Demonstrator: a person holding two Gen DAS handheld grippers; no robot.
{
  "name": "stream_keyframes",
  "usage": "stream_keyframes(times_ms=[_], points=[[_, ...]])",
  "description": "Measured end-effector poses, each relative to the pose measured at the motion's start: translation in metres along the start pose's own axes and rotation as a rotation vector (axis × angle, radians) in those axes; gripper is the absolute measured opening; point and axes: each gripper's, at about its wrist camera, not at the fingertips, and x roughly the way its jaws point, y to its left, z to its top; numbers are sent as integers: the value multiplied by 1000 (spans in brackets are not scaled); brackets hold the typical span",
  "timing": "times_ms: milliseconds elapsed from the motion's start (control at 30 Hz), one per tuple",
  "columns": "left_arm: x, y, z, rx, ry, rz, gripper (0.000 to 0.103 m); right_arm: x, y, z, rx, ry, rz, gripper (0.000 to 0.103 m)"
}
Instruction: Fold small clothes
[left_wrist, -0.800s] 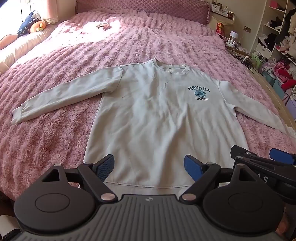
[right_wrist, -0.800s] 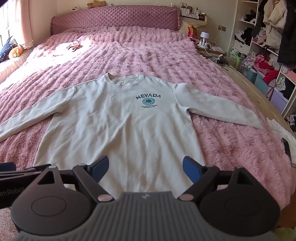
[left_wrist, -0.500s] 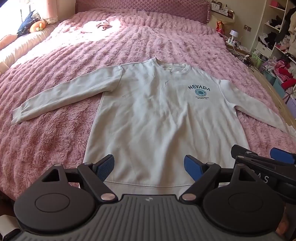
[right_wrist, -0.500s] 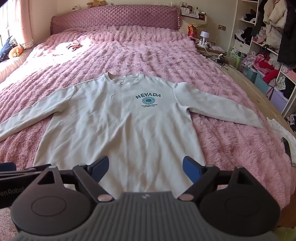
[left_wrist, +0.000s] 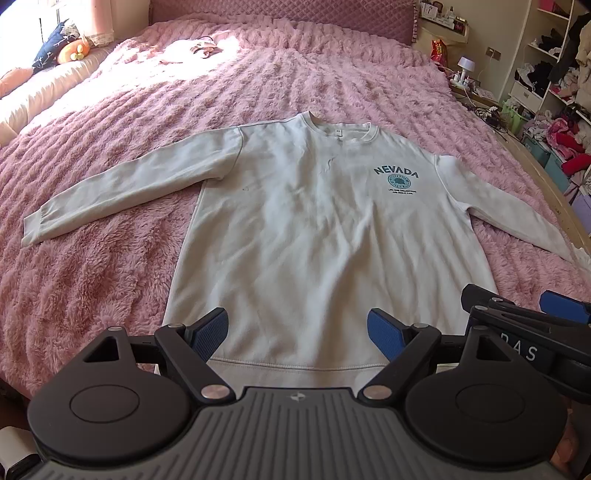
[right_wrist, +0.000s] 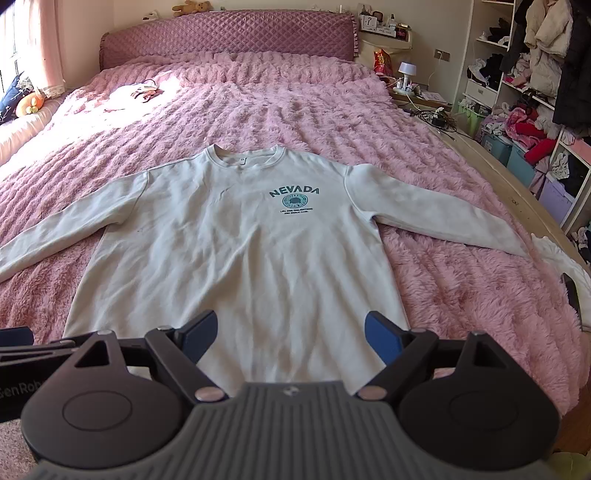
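A: Nothing shifted since the earlier frames. Same framing, same lie of the cloth in both views.

B: Jaws?

A: Left gripper (left_wrist: 295, 326) spread wide, blue pads apart, nothing between them, poised above the hem. Right gripper (right_wrist: 290, 334) likewise wide open and empty, above the hem further right. Its tips also seen at the right edge of the left view (left_wrist: 524, 314).

B: Garment?

A: Pale grey long-sleeved sweatshirt with teal "NEVADA" print (left_wrist: 325, 229), also (right_wrist: 236, 251). Flat, front up, collar toward the headboard, hem nearest the grippers. Both sleeves out sideways and angled slightly down. Unfolded.

B: Under it?

A: Fluffy pink ribbed bedspread (right_wrist: 443, 277), covering the whole bed. Small crumpled item (right_wrist: 144, 90) far up in the sun patch, kind not clear.

B: Further out?

A: Quilted mauve headboard (right_wrist: 229, 40). Orange plush toy (right_wrist: 31, 103) by the window side. White bedside lamp (right_wrist: 406, 70) and tangled cables right of the bed. Open white shelving crammed with clothes (right_wrist: 532, 110) along the right wall.
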Motion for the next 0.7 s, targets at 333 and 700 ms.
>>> stream_keyframes(times_ms=[333, 700], points=[[3, -1, -1, -4, 7, 0, 99, -1, 0, -1, -13, -4, -13, 83], [4, 7, -3, -23, 20, 2, 99, 1, 1, 0, -9, 8, -10, 83]])
